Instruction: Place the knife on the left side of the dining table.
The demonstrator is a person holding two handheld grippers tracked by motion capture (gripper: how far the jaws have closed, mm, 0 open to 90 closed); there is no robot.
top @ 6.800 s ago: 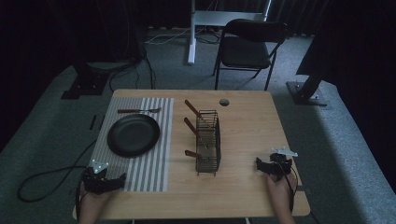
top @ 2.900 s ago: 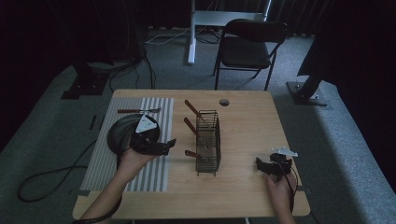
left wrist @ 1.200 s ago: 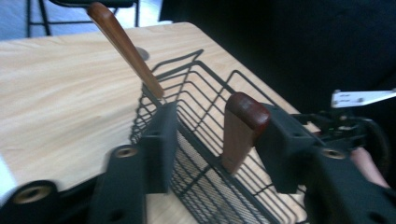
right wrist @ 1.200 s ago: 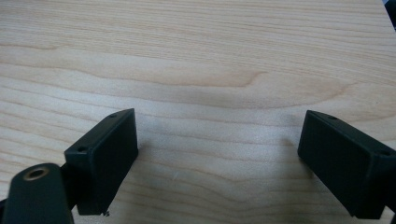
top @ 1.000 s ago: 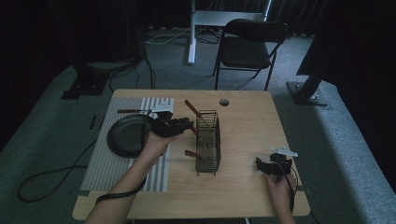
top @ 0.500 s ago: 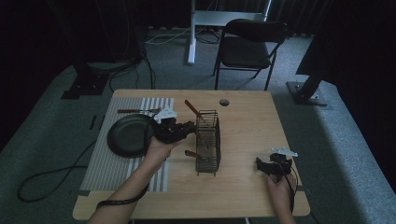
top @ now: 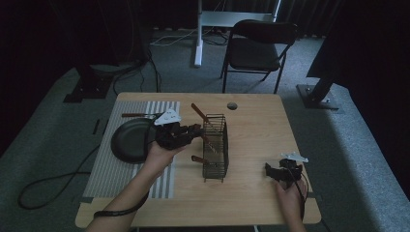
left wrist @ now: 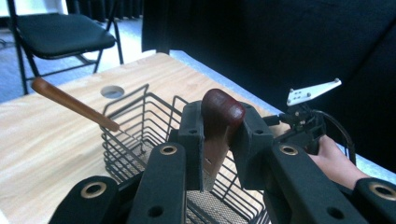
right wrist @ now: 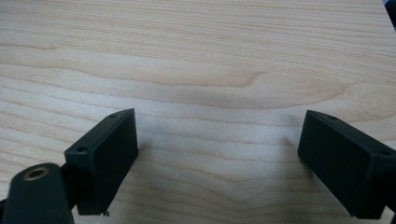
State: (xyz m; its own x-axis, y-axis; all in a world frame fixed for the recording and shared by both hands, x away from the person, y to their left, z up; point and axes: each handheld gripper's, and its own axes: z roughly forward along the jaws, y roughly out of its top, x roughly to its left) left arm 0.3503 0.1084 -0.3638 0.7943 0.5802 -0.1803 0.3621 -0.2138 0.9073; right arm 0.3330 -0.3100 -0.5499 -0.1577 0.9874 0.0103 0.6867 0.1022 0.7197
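Left claw [left wrist: 215, 140] is clenched on a dark wooden handle [left wrist: 222, 108] that sticks up from the wire basket [top: 215, 147] at centre frame of the high view. To lift it well, I judge the pull should go straight along the handle (so the hidden end clears the wires). Right claw [right wrist: 217, 163] is released, jaws wide apart over bare tabletop [right wrist: 196, 56] at lower right. Half a second earlier the left claw was just short of the basket, beside the black plate [top: 129, 141]; the right hand has not moved.
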